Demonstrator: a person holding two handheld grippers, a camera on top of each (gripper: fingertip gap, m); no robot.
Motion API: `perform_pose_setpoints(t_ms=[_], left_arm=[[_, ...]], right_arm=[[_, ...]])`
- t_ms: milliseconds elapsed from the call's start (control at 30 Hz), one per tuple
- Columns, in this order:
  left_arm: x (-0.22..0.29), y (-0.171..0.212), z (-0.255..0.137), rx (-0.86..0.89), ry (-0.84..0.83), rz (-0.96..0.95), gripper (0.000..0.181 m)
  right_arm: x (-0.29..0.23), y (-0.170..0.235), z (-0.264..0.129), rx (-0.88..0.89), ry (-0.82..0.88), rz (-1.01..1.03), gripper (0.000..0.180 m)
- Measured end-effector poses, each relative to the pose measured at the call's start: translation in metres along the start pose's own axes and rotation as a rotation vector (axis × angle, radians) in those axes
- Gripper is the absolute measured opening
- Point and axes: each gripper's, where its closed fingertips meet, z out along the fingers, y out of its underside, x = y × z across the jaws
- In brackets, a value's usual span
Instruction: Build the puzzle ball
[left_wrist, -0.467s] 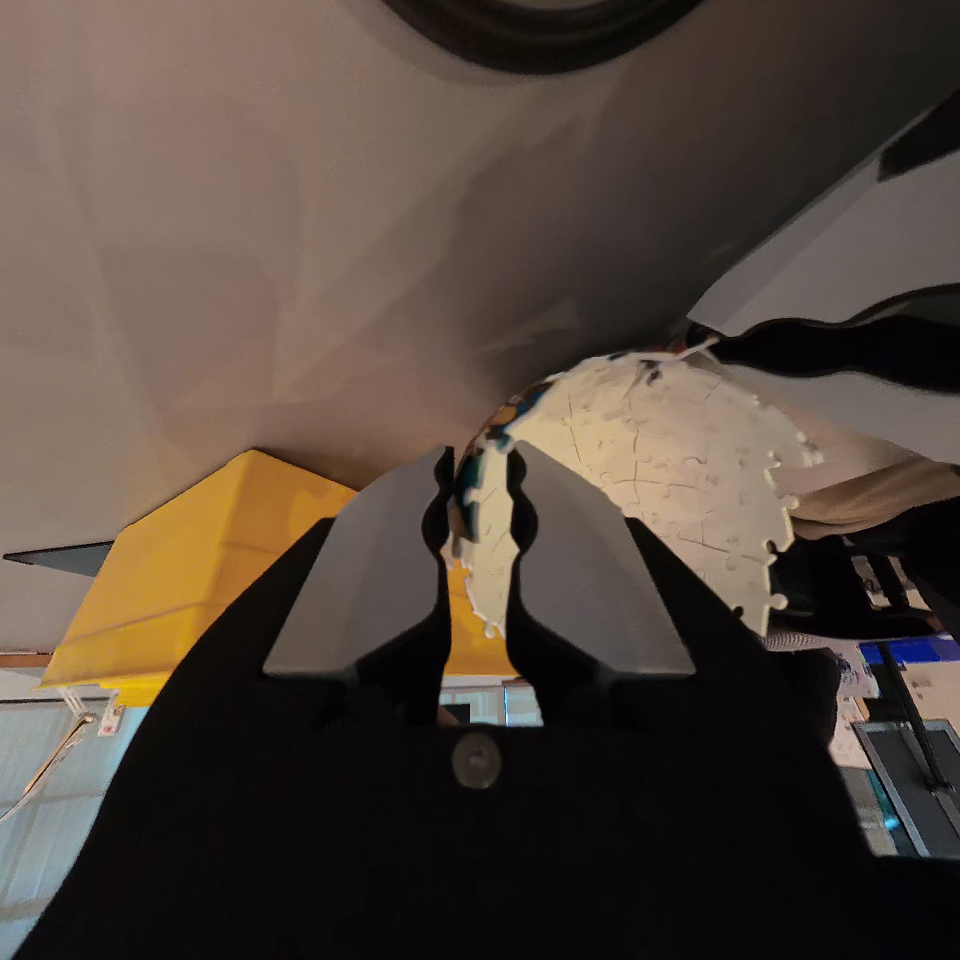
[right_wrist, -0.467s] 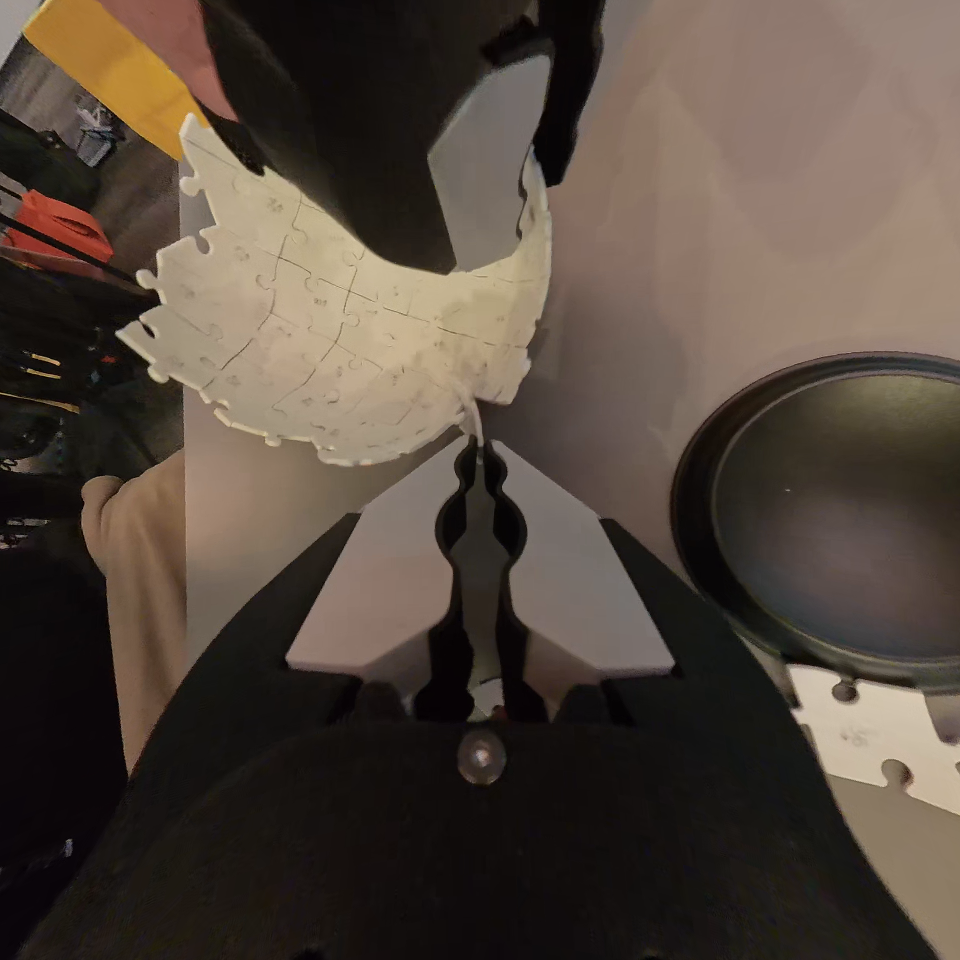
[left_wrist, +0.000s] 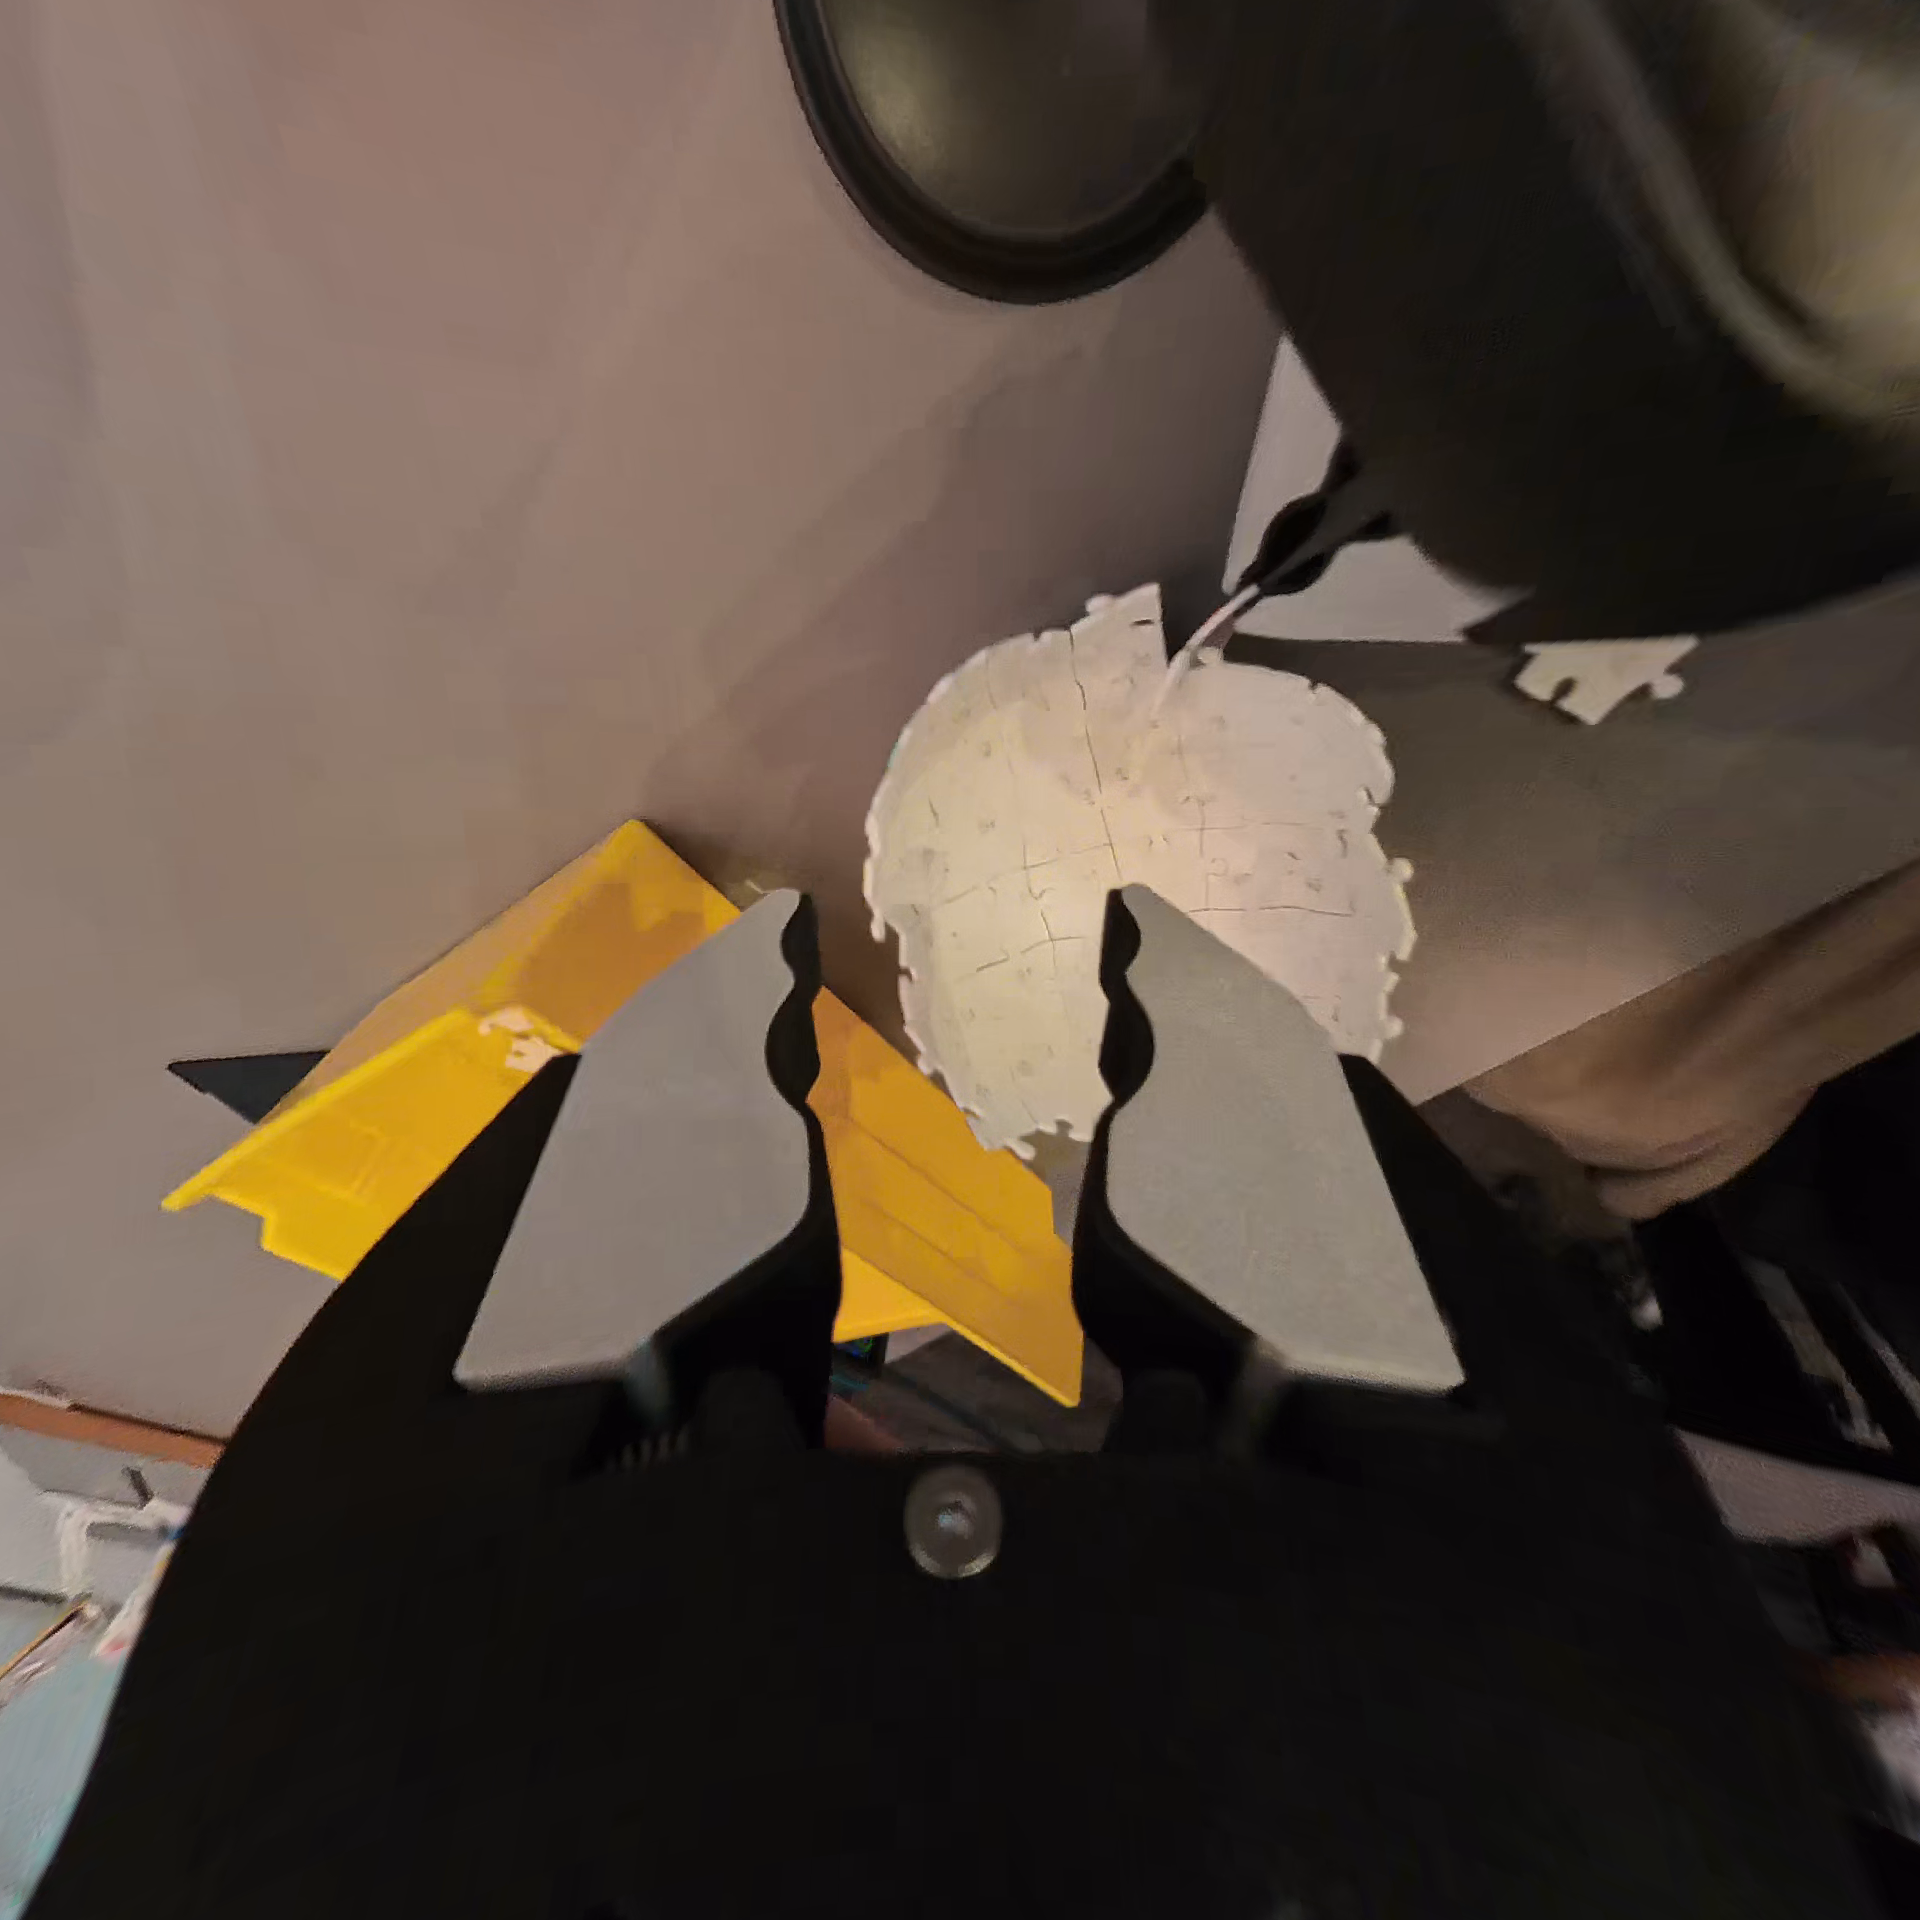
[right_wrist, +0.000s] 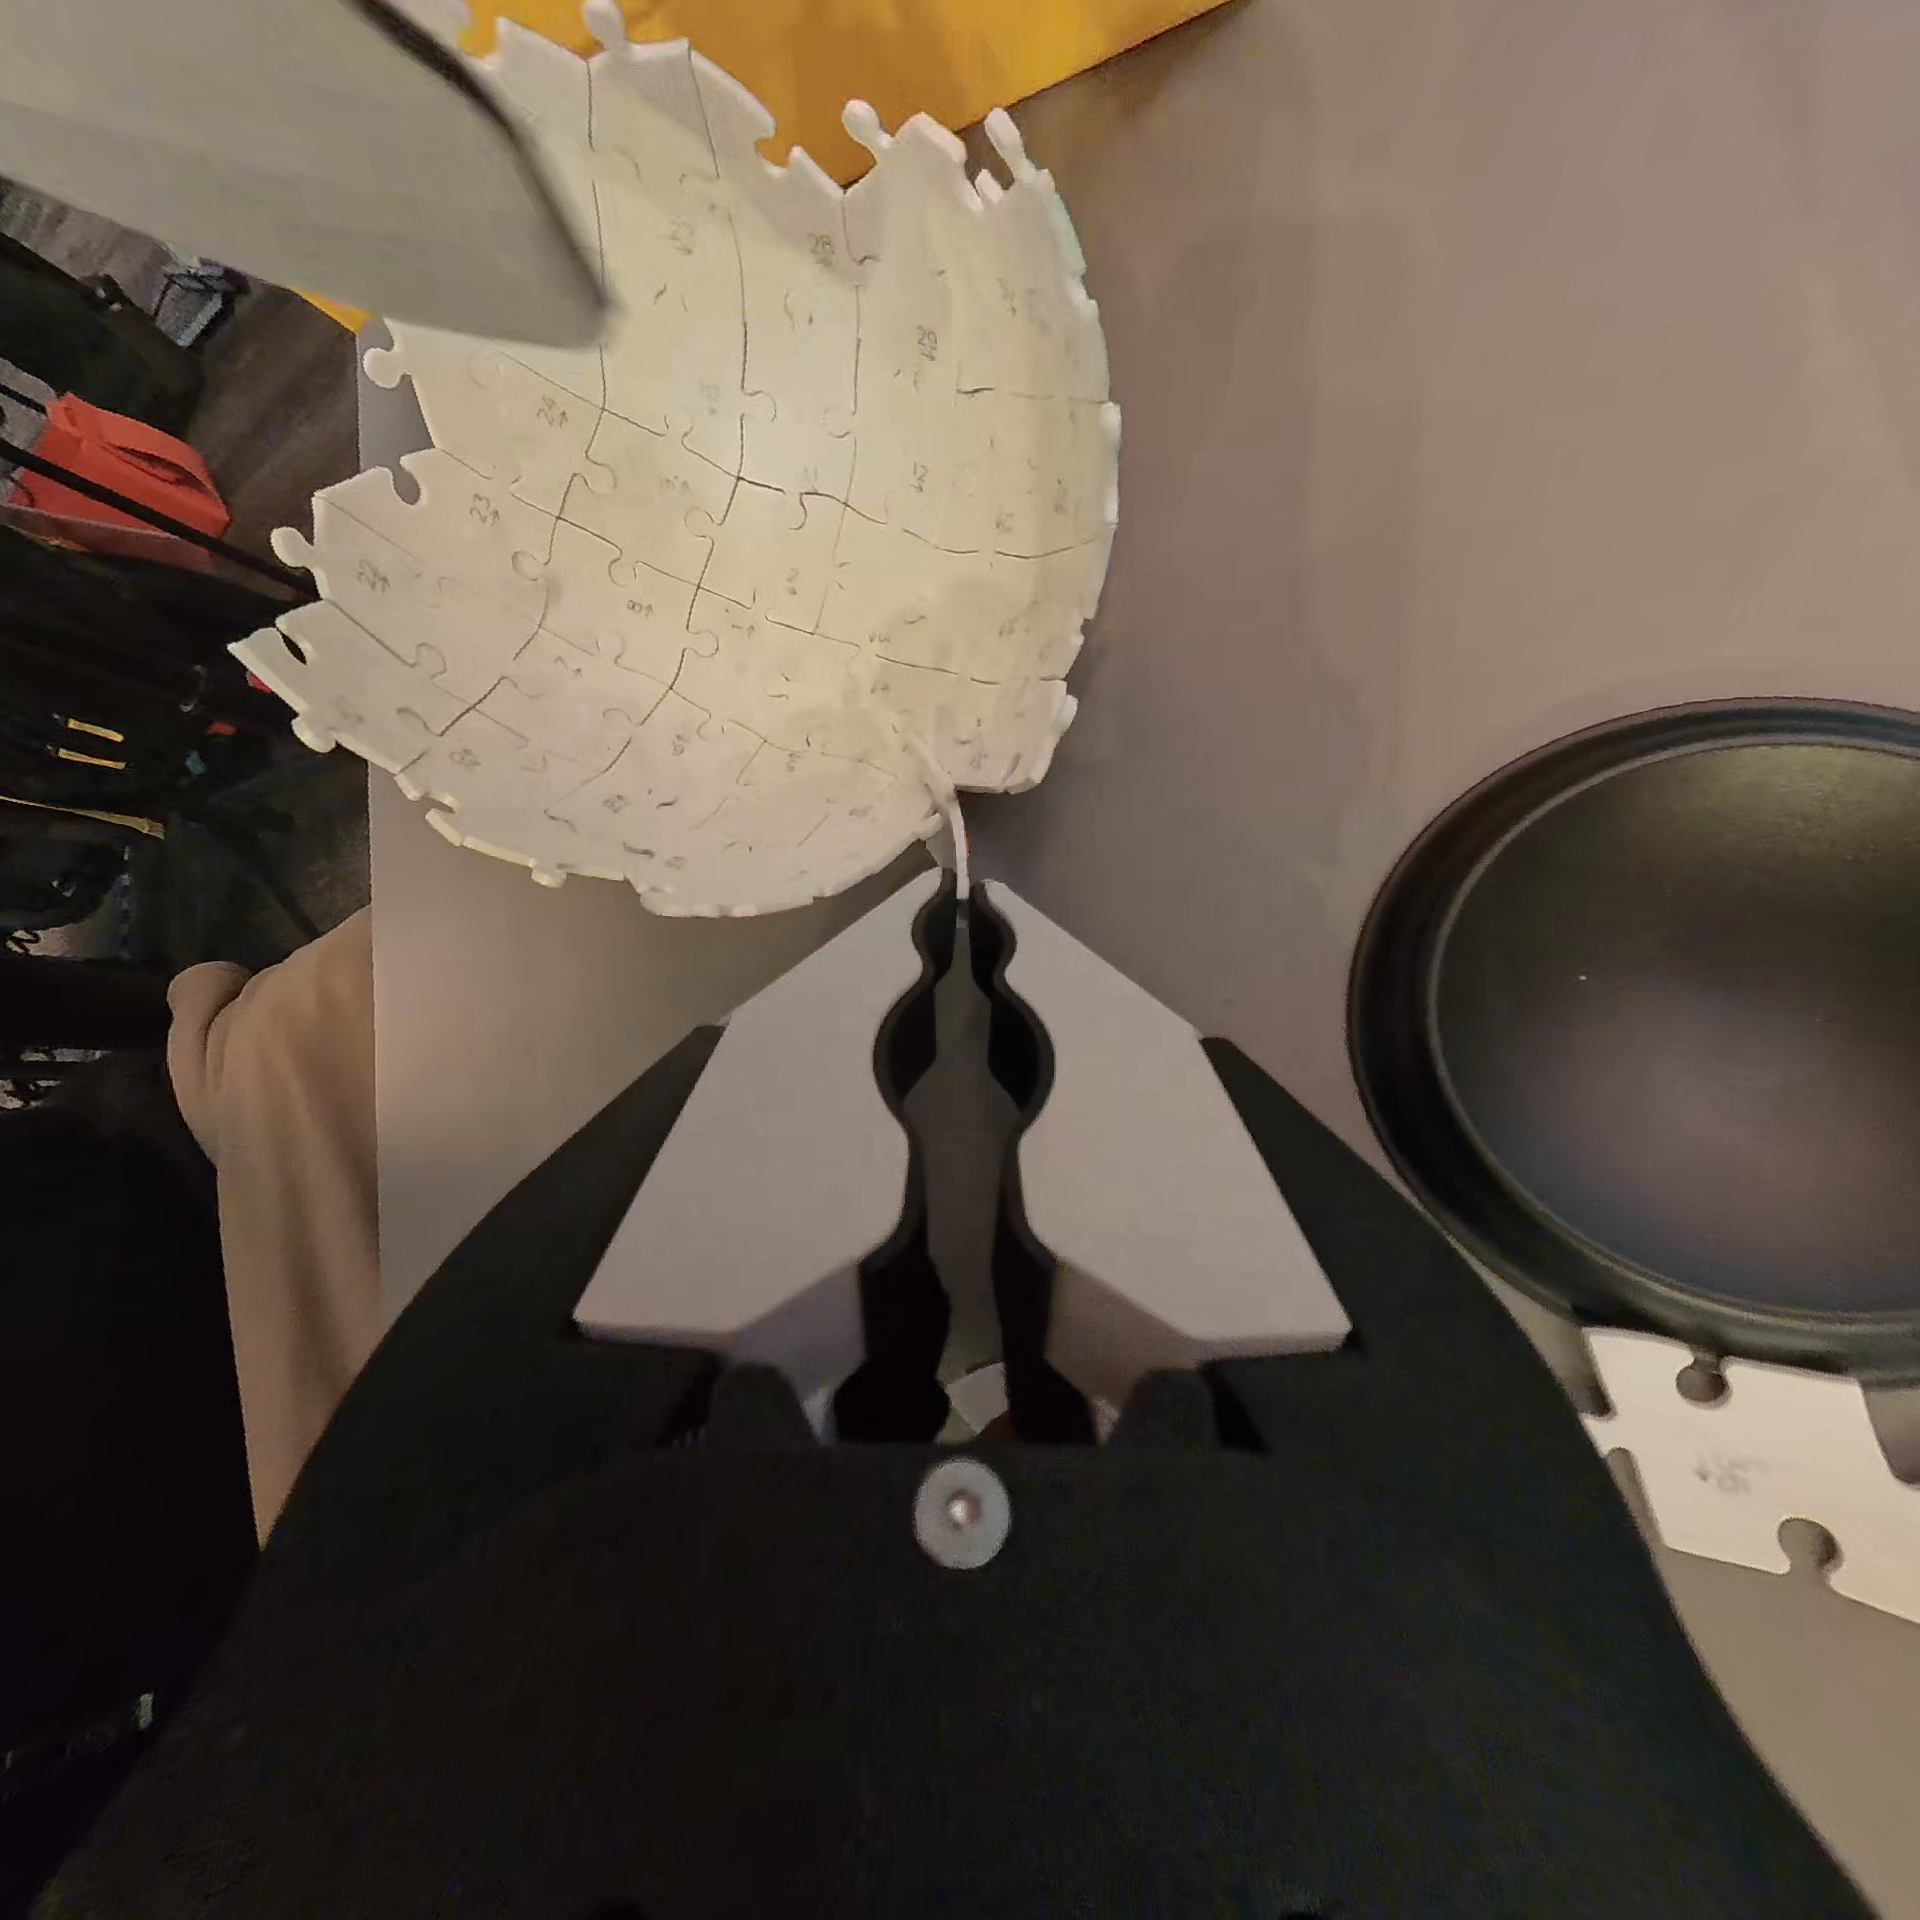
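The part-built puzzle ball (right_wrist: 748, 520) is a white curved shell of joined pieces with its hollow inner side towards both cameras. It hangs above the grey table. My right gripper (right_wrist: 961, 888) is shut on a thin piece at the shell's lower rim and holds the shell up. In the left wrist view the shell (left_wrist: 1122, 810) sits just beyond my left gripper (left_wrist: 958, 904), which is open and empty, with its fingers apart from the shell. The right gripper (left_wrist: 1288, 551) shows there at the shell's top edge. One left finger (right_wrist: 312, 187) shows at the upper left of the right wrist view.
A black round pan (right_wrist: 1683, 1039) stands on the table to the right. A loose white puzzle piece (right_wrist: 1745, 1455) lies beside it. A yellow bin (left_wrist: 914, 1174) is behind the shell. A person's beige sleeve (right_wrist: 281, 1143) is at the table's left edge. The tips of one gripper are about 11 cm away from the tips of the other.
My left gripper has opened, let go of the shell's rim and drawn back from it. My right gripper stays shut on the shell's edge and holds it alone.
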Motion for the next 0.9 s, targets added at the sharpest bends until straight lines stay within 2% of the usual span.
perform_pose_setpoints(t_ms=[33,167,267,367,533,633,900], left_arm=[[0.002,0.003,-0.009,0.059,-0.013,-0.029,0.054],[0.012,0.031,-0.032,0.307,-0.011,-0.214,0.061],[0.014,0.060,-0.019,0.412,0.013,-0.399,0.064],[0.016,0.068,-0.001,0.511,0.081,-0.565,0.062],[0.012,0.076,0.037,0.486,0.081,-0.698,0.047],[0.018,0.075,0.053,0.442,0.099,-0.700,0.043],[0.012,0.076,0.061,0.410,0.043,-0.718,0.013]], right_arm=[[0.000,0.000,0.000,0.000,0.003,-0.002,0.000],[0.000,0.000,0.000,0.004,0.014,-0.006,0.000],[-0.001,-0.001,0.001,0.012,0.019,-0.005,0.000],[-0.001,-0.001,0.002,0.019,0.028,-0.003,0.000],[-0.002,-0.002,0.003,0.020,0.047,-0.009,0.000],[-0.003,-0.002,0.003,0.024,0.051,-0.006,0.000],[-0.005,-0.002,0.003,0.022,0.053,-0.013,0.000]])
